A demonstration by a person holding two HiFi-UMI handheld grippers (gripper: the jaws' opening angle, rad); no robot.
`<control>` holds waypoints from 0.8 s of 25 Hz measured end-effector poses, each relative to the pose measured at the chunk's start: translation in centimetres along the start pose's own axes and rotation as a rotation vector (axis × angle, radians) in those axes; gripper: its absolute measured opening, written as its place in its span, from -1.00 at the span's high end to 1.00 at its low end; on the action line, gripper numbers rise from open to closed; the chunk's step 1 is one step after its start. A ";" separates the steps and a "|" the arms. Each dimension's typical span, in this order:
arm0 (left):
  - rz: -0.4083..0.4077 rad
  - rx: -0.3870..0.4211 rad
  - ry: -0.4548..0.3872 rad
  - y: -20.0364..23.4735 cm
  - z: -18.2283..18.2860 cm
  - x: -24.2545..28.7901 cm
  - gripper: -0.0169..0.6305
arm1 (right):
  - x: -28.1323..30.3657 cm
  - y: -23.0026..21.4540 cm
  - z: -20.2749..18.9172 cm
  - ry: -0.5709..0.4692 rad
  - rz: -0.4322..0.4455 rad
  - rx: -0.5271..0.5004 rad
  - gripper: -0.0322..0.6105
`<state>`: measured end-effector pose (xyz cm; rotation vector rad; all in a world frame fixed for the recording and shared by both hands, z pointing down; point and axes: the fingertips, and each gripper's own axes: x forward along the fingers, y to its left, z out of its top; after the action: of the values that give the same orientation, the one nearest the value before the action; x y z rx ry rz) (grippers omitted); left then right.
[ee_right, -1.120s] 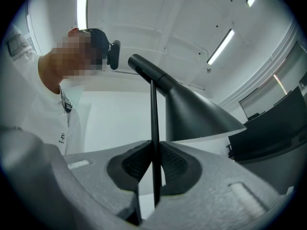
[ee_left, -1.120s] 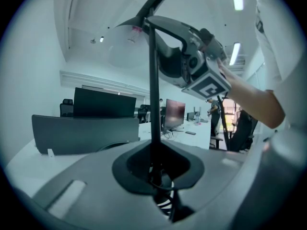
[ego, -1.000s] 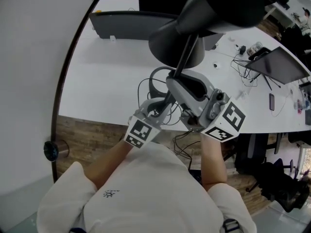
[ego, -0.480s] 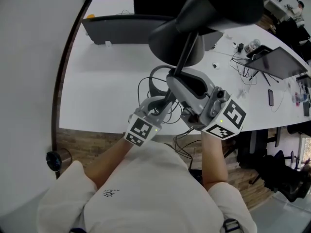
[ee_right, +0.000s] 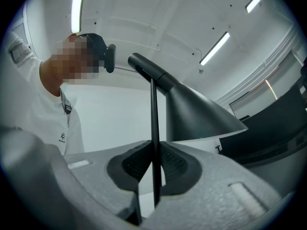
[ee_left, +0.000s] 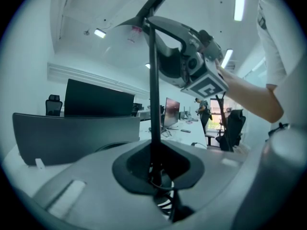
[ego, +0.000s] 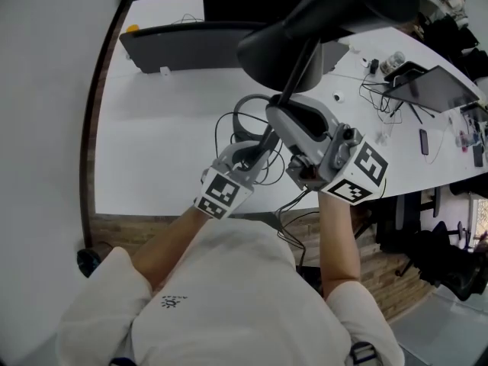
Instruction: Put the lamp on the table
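Observation:
The lamp has a black cone shade [ego: 305,21] and a thin black stem [ego: 299,71], and hangs above the white table [ego: 152,143]. My right gripper [ego: 284,113] is shut on the stem high up. My left gripper [ego: 255,155] is shut on it lower down, where the lamp's cable [ego: 242,124] loops. In the left gripper view the stem [ee_left: 153,90] rises out of the closed jaws [ee_left: 154,169] towards the right gripper [ee_left: 192,61]. The right gripper view has the stem [ee_right: 154,128] pinched between the jaws [ee_right: 154,176], with the shade [ee_right: 196,114] to its right. No lamp base shows.
A dark monitor back [ego: 191,40] stands at the far side of the table. To the right lie a laptop [ego: 435,86], a phone [ego: 423,137] and loose cables [ego: 389,117]. A black office chair [ego: 442,258] stands on the wood floor at the right.
Both grippers have carried the lamp forward, out over the table. The table's near edge now lies under the hands. Both grips look the same.

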<state>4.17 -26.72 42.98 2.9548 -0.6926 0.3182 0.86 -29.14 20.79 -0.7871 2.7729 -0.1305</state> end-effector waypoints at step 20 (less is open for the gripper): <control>0.049 -0.040 0.007 2.4 -1.3 4.7 0.84 | -0.2 -5.1 -1.9 0.039 0.062 0.036 0.75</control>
<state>6.96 -30.73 45.43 2.9018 -0.7621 0.3143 3.07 -33.32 23.41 -0.6965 2.8200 -0.1861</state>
